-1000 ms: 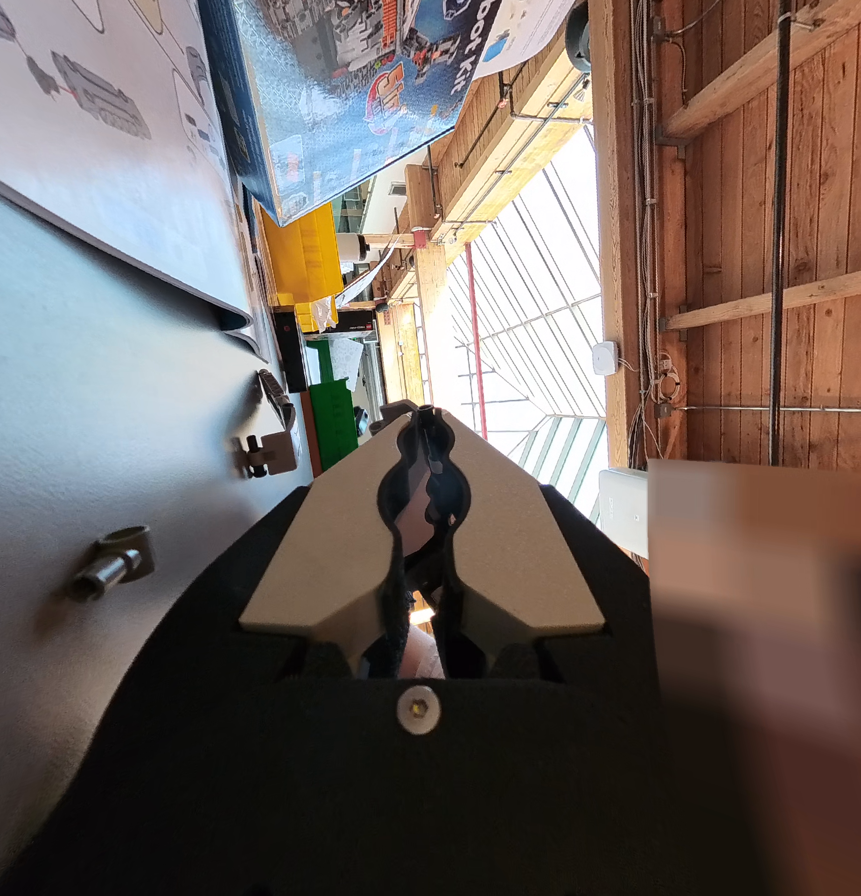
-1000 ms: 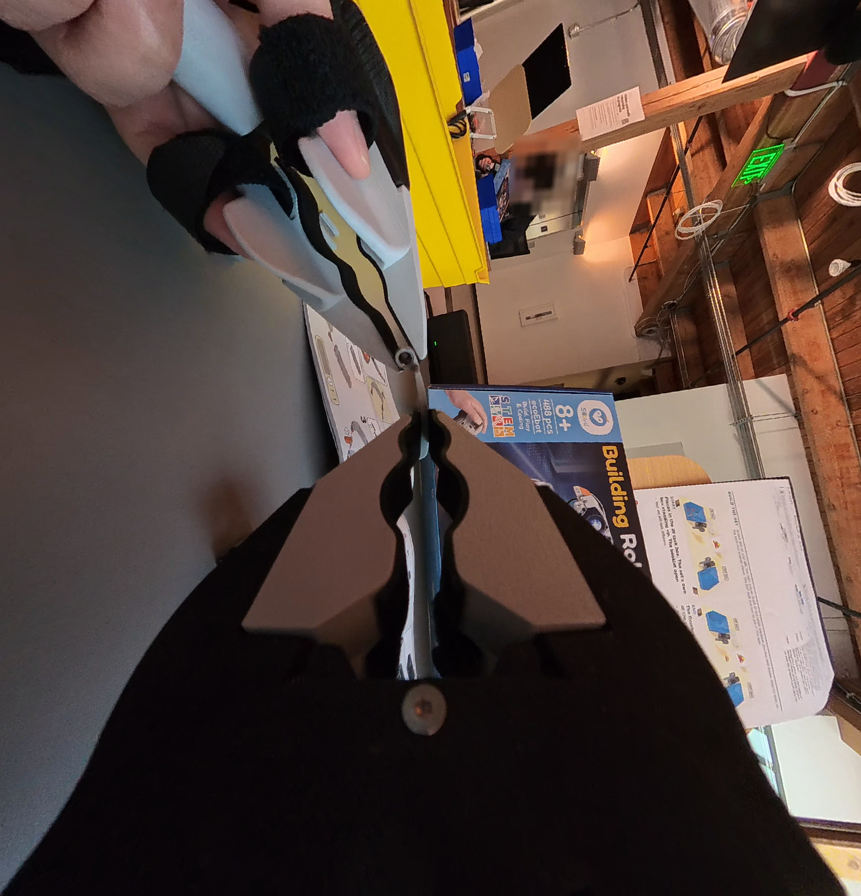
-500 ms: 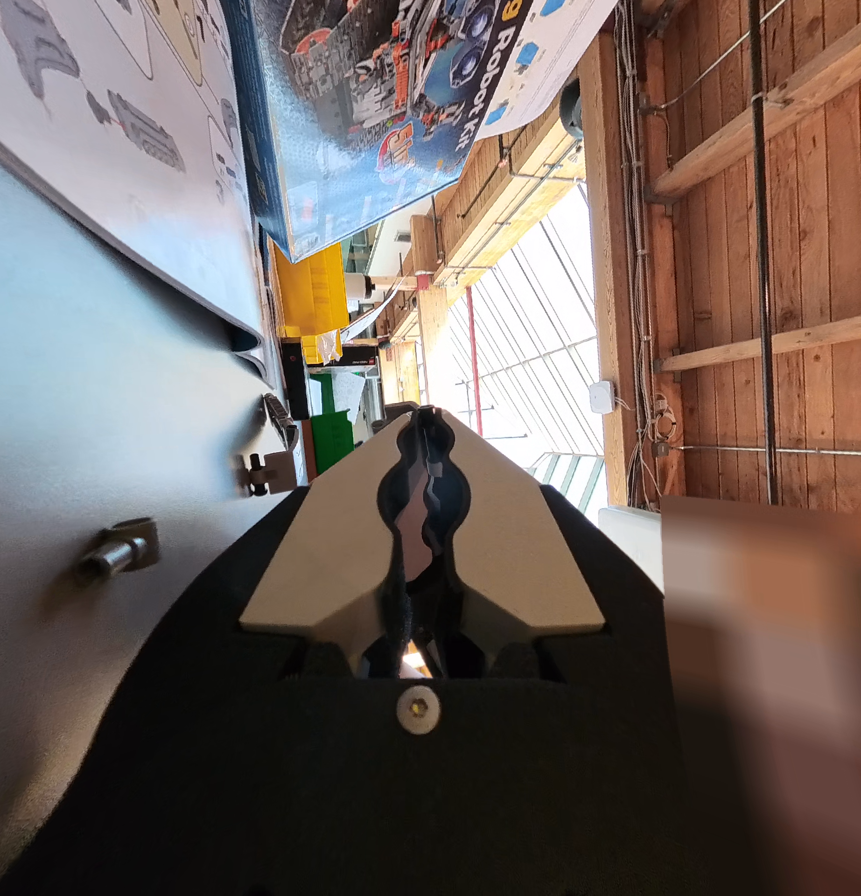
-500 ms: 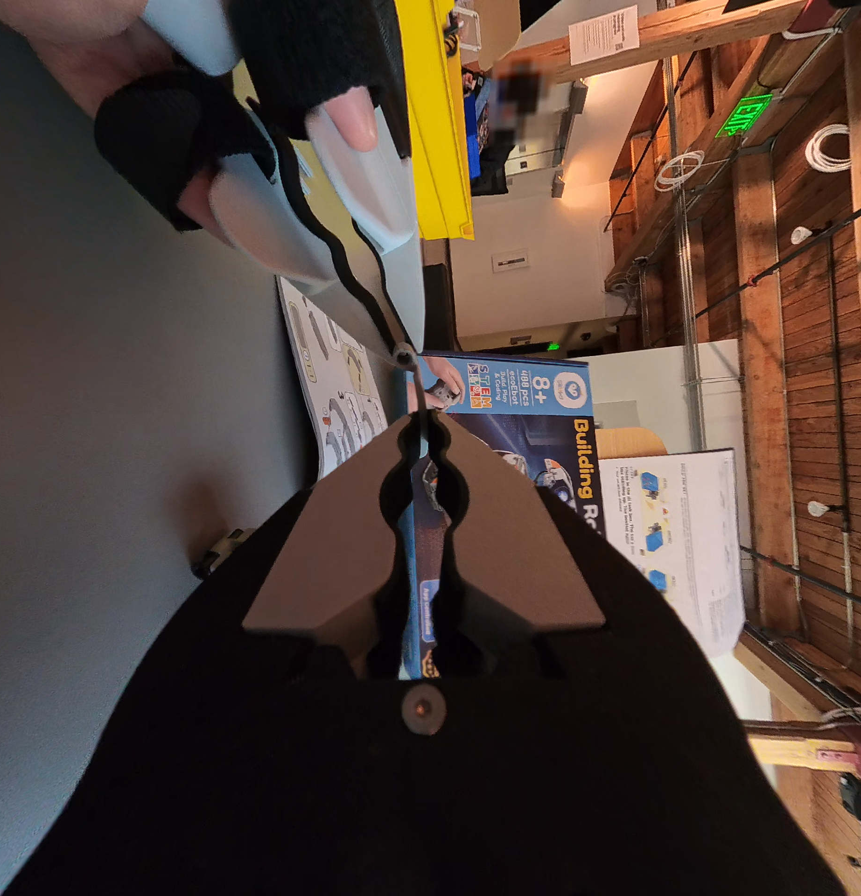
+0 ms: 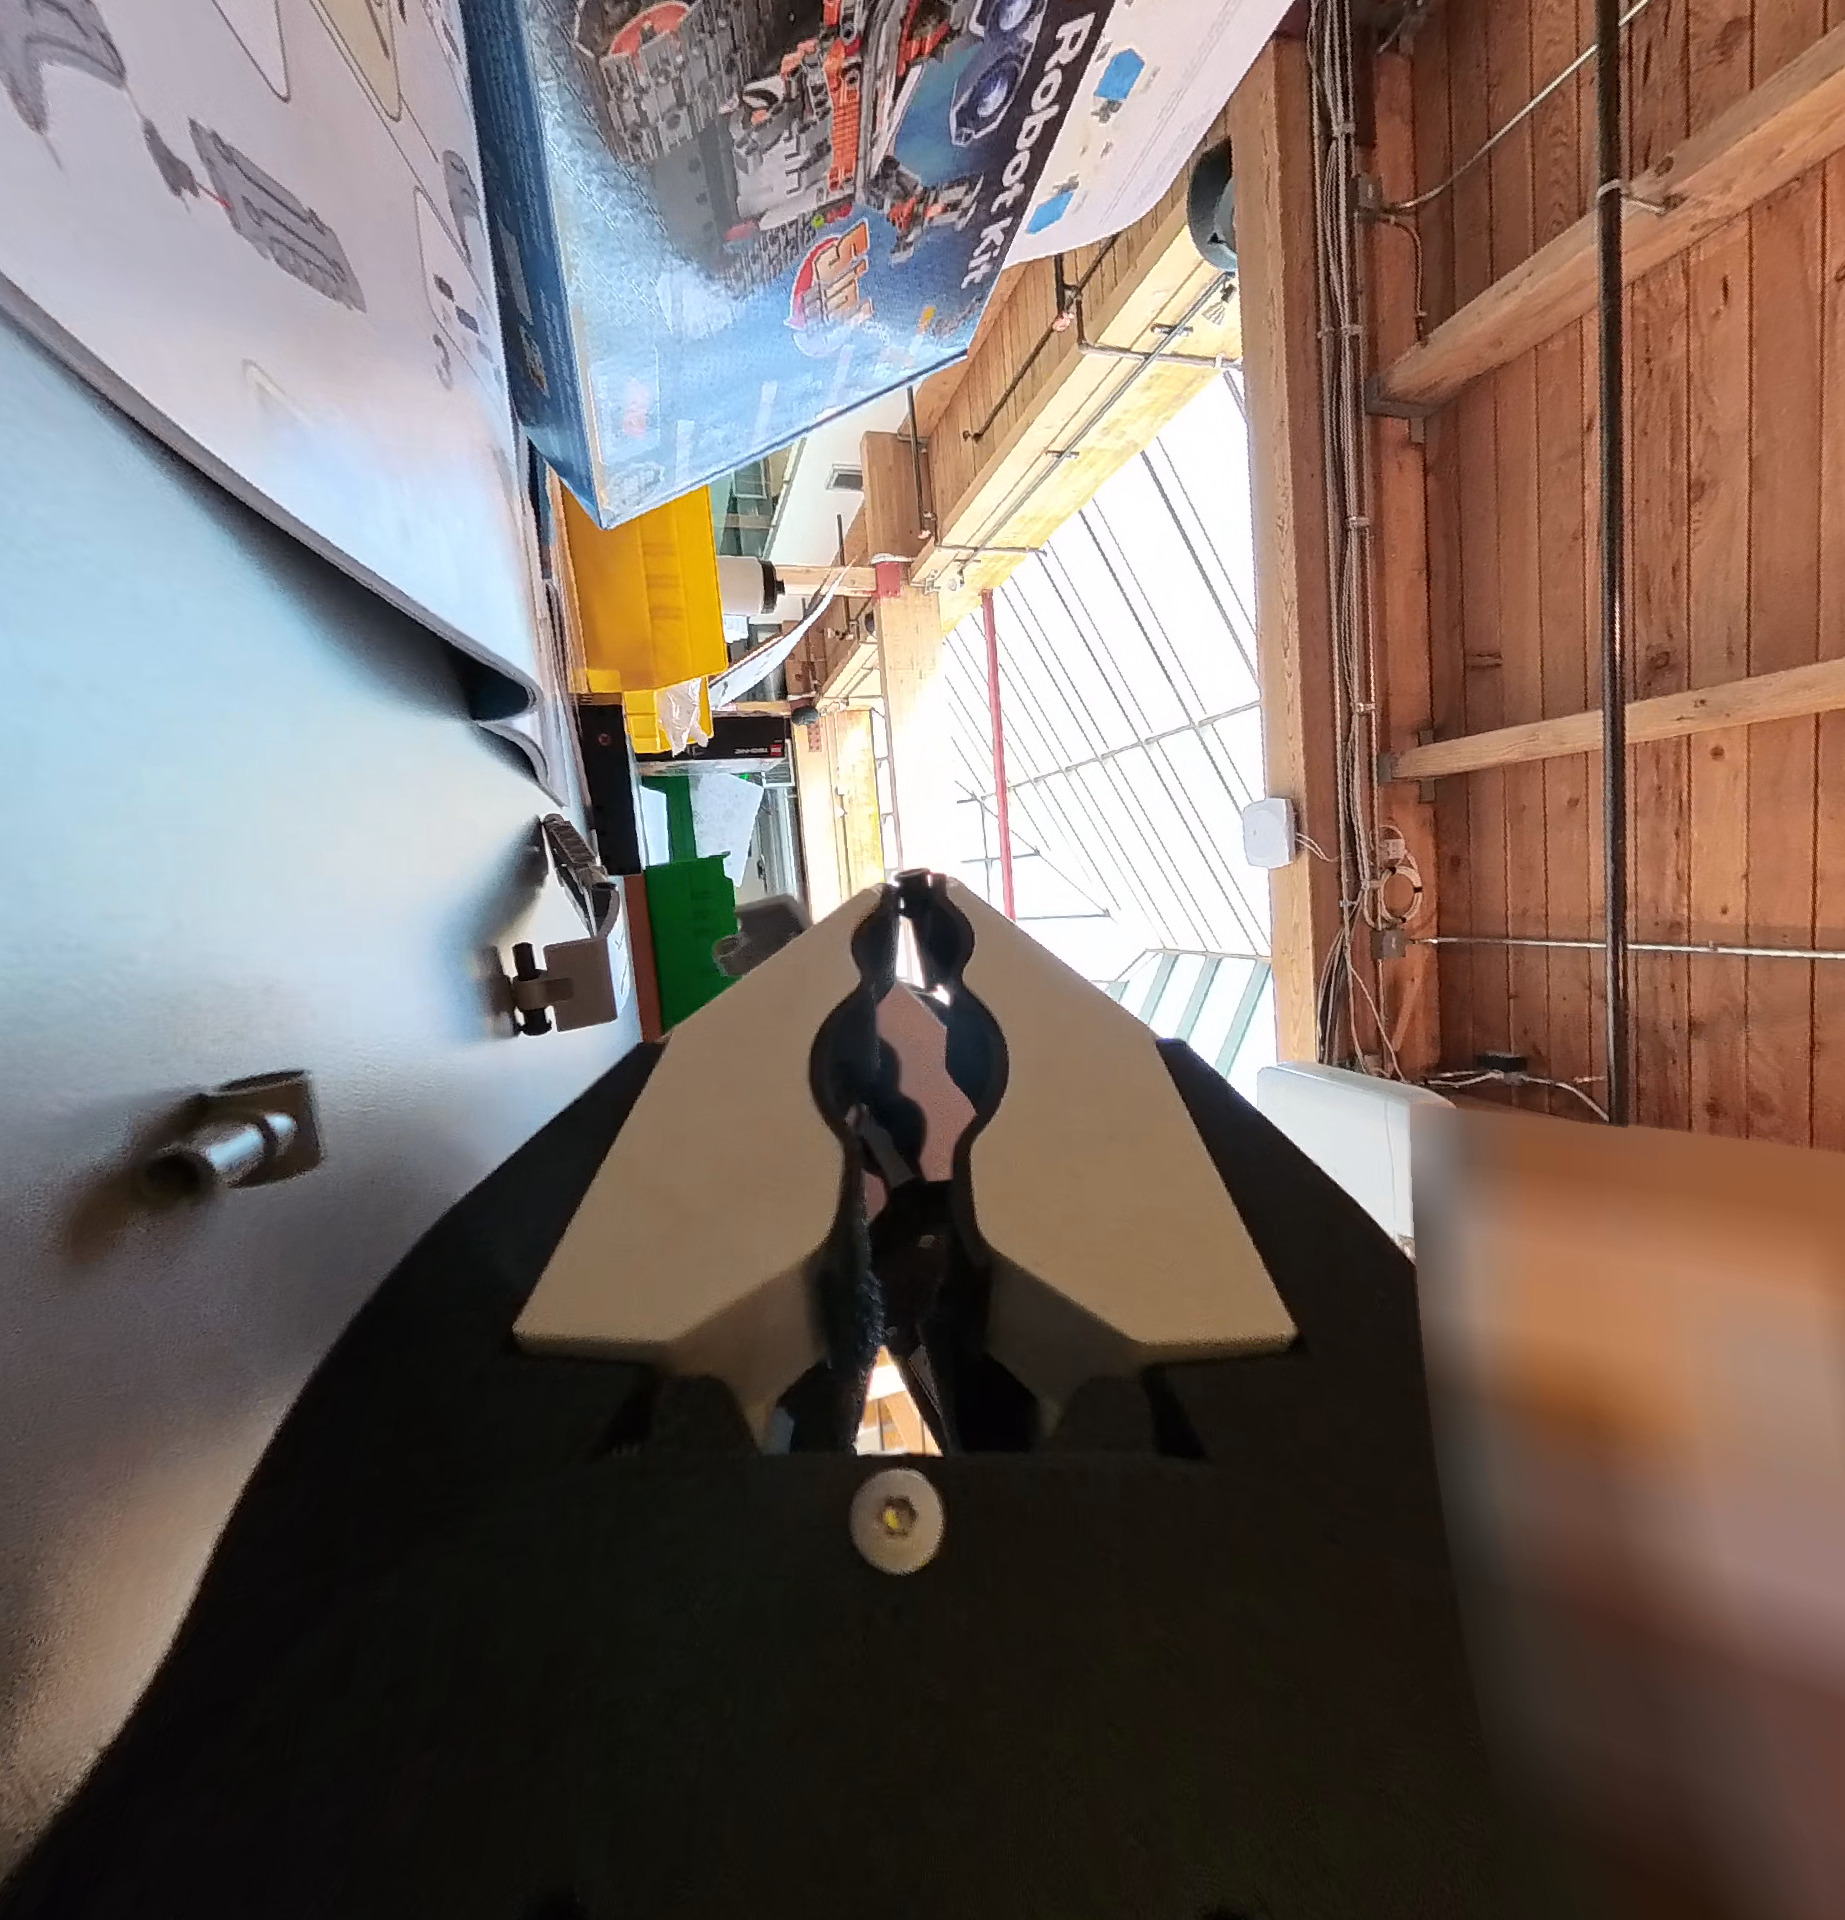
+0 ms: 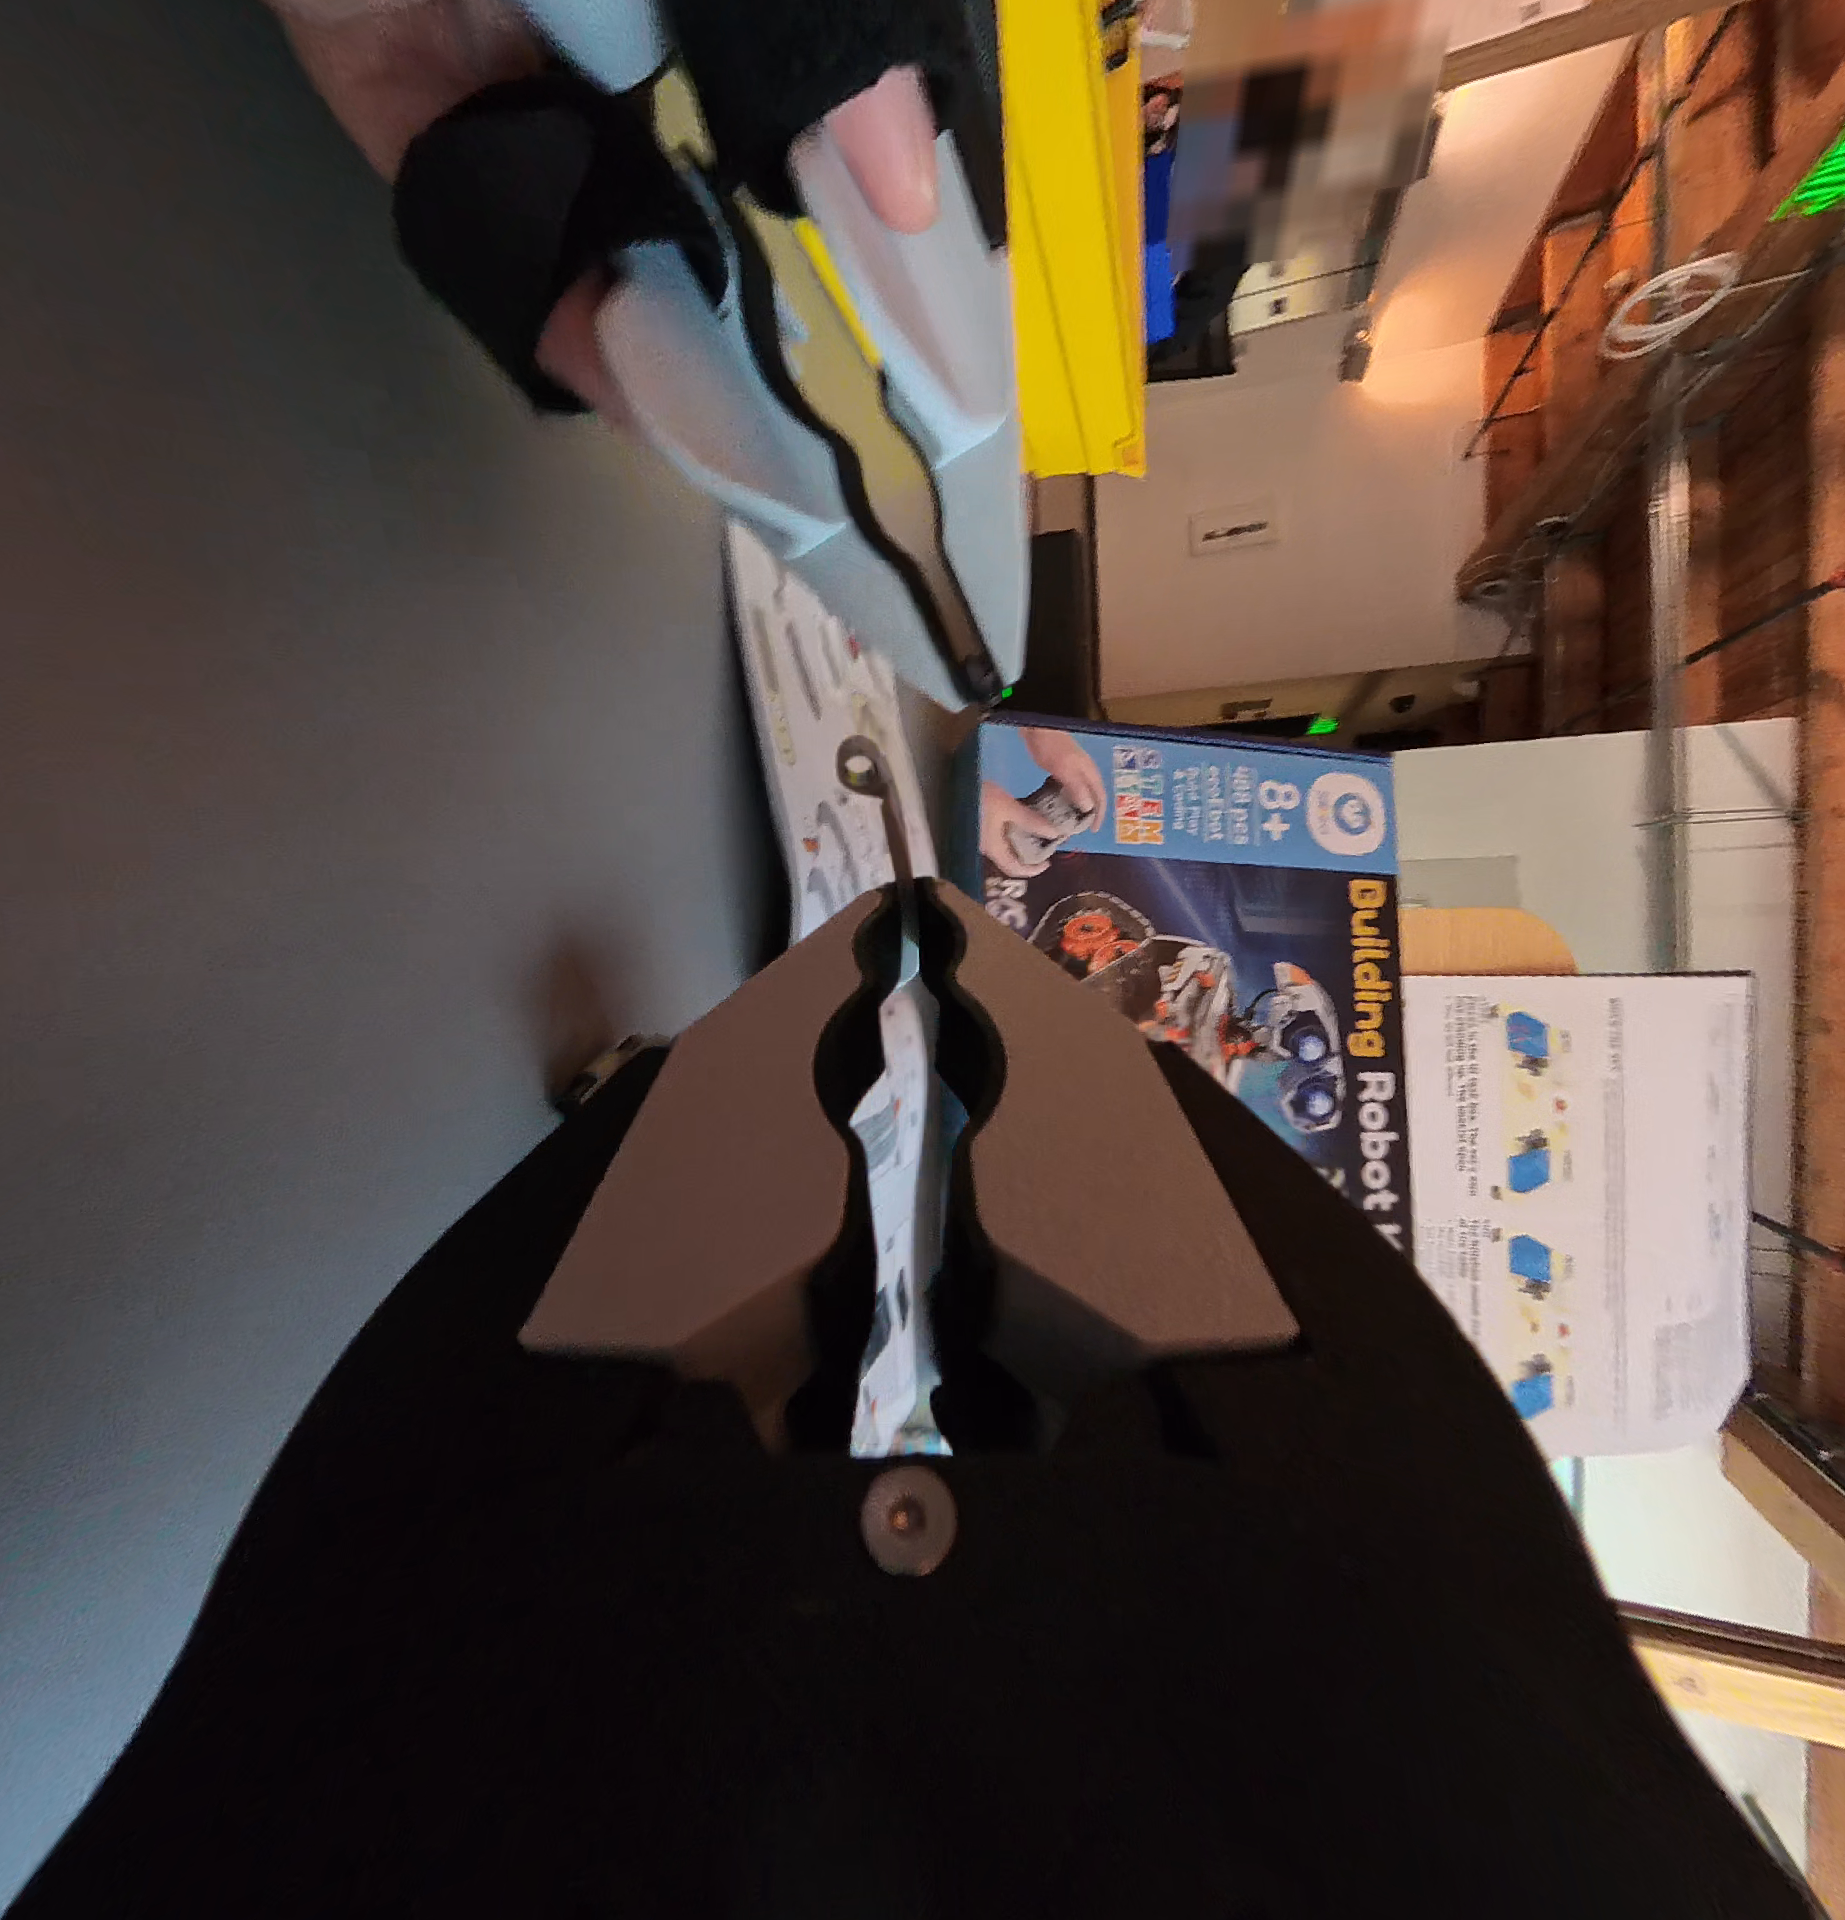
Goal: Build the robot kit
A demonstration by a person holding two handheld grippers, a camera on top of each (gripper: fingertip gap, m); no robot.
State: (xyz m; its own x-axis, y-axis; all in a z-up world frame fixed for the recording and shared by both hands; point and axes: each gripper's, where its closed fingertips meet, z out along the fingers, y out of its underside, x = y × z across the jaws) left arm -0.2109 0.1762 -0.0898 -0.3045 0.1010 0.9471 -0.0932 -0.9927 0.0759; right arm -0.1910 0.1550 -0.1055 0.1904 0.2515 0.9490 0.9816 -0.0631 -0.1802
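Your right gripper (image 6: pixel 913 899) has its jaws pressed together on the shank of a small metal spanner (image 6: pixel 876 805); the ring end projects past the fingertips, clear of the other gripper. Your left gripper (image 5: pixel 918 894) is also pressed together, with a tiny dark part (image 5: pixel 913 885) pinched at the very tips; its kind cannot be determined. In the right wrist view, the left gripper (image 6: pixel 975 675) appears farther off, held by a hand (image 6: pixel 627 156) in a black fingerless glove, its tips near the spanner's ring end but apart from it.

Note the surroundings, largest first. Both views are rolled sideways, so the grey table (image 5: pixel 170 831) fills the left of each picture. On it stands a blue robot kit box (image 6: pixel 1198 935), with a printed white sheet (image 6: pixel 1583 1195) behind it. An open instruction booklet (image 5: pixel 253 260) lies flat just beside the box. A yellow bin (image 5: pixel 648 603) and a green bin (image 5: pixel 689 935) sit beyond the booklet. Near the booklet's edge, a small grey bracket with black pins (image 5: pixel 554 982) rests on the table. Closer to your left gripper lies a short metal pin in a grey block (image 5: pixel 237 1138).
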